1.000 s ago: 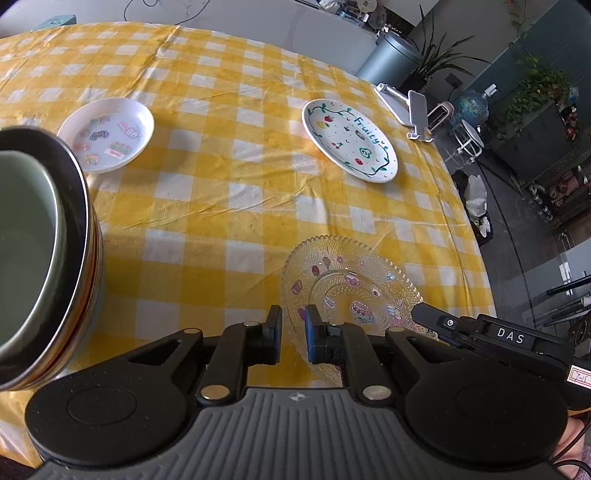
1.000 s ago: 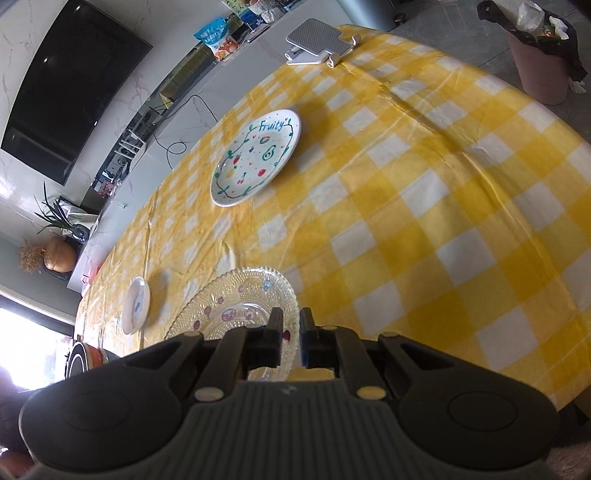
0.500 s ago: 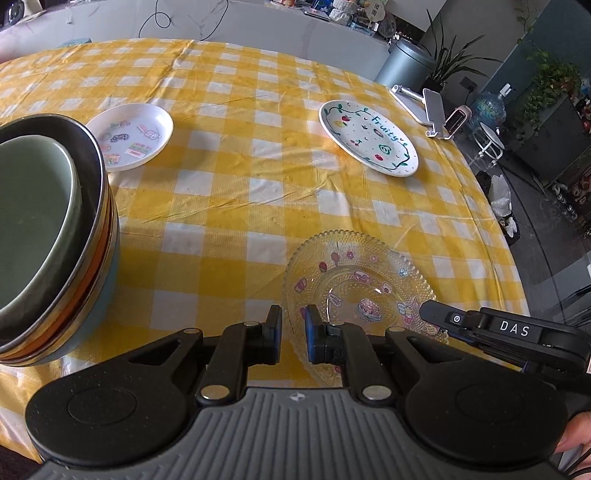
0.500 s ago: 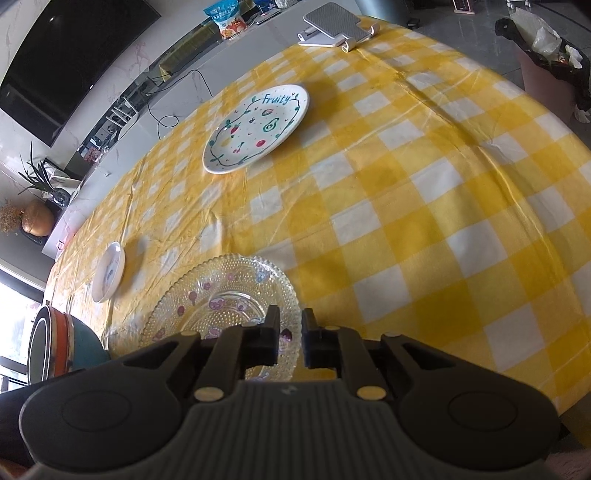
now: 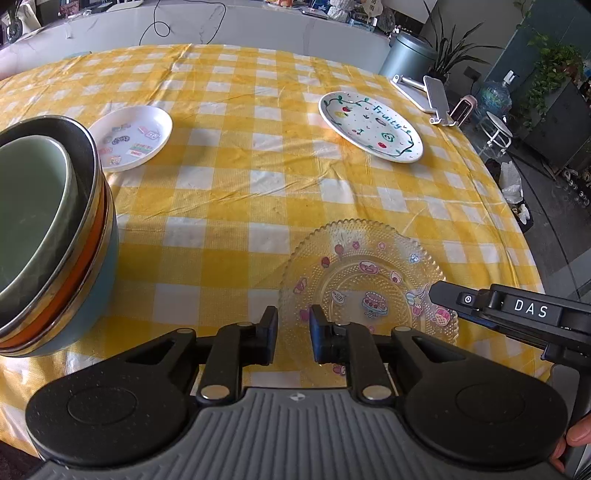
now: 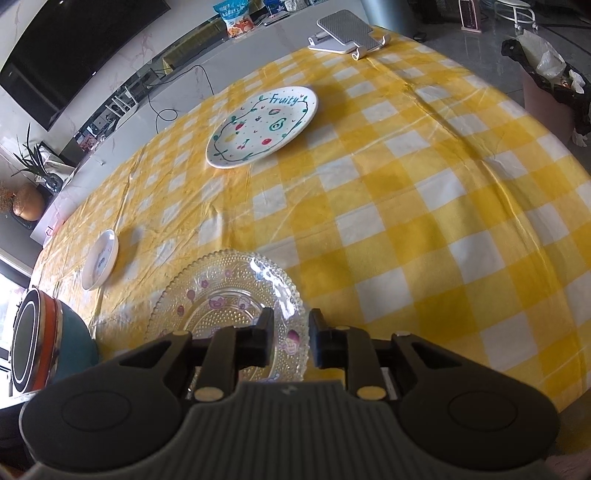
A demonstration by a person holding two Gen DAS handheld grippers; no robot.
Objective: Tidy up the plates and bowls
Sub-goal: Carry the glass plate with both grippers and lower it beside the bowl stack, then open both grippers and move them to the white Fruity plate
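Observation:
A clear beaded glass plate with stickers lies on the yellow checked tablecloth near the front edge. My left gripper hovers at its near-left rim, jaws slightly apart and empty. My right gripper hovers over its near-right rim, jaws slightly apart and empty; its body shows in the left wrist view. A stack of nested bowls stands at the left. A small white sticker plate and a white "Fruity" plate lie farther back.
A phone stand sits at the table's far right edge. The tablecloth is bare between the plates. A bin and stools stand on the floor beyond the table edge.
Both grippers have pulled back and risen a little, so more of the table shows. The plates and bowls have not moved.

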